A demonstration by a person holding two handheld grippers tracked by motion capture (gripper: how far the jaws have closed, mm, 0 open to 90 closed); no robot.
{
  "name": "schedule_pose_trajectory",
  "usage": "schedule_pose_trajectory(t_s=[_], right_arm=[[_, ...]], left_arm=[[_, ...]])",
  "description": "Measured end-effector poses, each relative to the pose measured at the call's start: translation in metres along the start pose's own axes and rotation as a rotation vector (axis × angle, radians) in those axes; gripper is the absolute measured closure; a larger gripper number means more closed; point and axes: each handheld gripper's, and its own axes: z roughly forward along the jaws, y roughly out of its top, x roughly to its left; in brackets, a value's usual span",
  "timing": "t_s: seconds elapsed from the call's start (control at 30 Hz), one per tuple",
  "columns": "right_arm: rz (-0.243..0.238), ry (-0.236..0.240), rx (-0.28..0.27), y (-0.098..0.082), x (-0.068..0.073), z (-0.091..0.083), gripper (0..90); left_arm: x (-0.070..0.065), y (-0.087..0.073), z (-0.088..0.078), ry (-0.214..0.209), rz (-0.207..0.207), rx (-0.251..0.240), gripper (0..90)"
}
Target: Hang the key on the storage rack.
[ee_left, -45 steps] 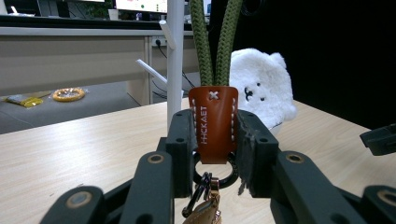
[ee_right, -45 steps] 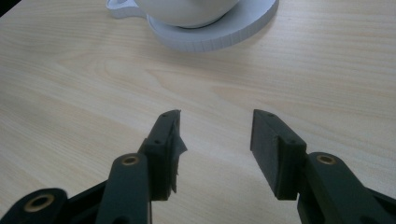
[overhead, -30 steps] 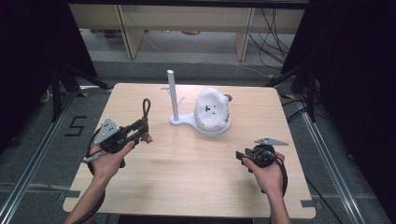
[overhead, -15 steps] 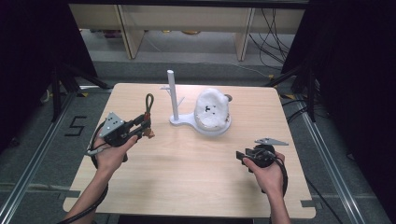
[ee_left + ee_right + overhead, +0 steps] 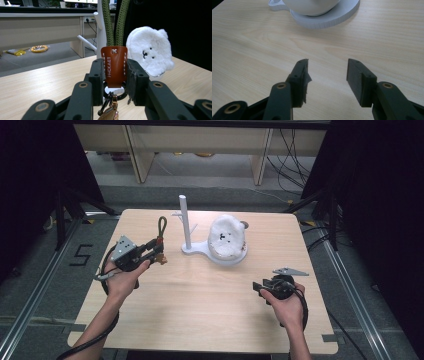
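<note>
Left tool: clenched on the brown leather tab of a keychain, held just above the surface at its left side, the green cord loop standing upright over the jaws and a metal clip dangling below.
Right tool: released, jaws apart with nothing between them, low over the bare wood at the right front, well apart from the rest.
Step in hand: judging from the grip and the upright loop, the keychain is being carried toward the white stand, probably to be hung there.
Next move: lift the loop level with one of the short pegs on the post, slip it over, then let go; the cord is slack and may twist off line.
Beside the stand: a white plush bear pouch resting on the stand's round base.
Count: two tools, one keychain, one stand, one plush pouch.
</note>
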Motion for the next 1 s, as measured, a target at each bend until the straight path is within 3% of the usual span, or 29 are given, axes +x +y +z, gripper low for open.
schedule_pose_trajectory(t_s=[0.13,0.23,0.27,0.3,0.33,1.0], right_arm=[[0.007,0.000,0.003,0.000,0.000,0.000,52.7],[-0.032,-0.005,0.002,0.001,-0.003,-0.002,52.6],[-0.031,-0.006,0.001,0.001,-0.003,-0.002,52.6],[0.006,0.002,0.011,0.000,0.000,-0.002,52.6],[-0.039,-0.007,-0.003,0.001,-0.003,-0.001,52.5],[-0.037,0.009,-0.003,0.000,-0.005,0.001,51.8]], left_arm=[[0.002,0.000,0.004,0.004,-0.002,0.008,68.1],[0.003,0.000,0.007,0.008,-0.006,0.009,68.1],[0.004,0.000,0.008,0.009,-0.007,0.009,68.1],[0.004,0.000,0.009,0.010,-0.008,0.012,68.1],[0.005,0.000,0.010,0.010,-0.006,0.013,68.1],[0.006,0.003,0.029,0.012,-0.001,0.031,68.0]])
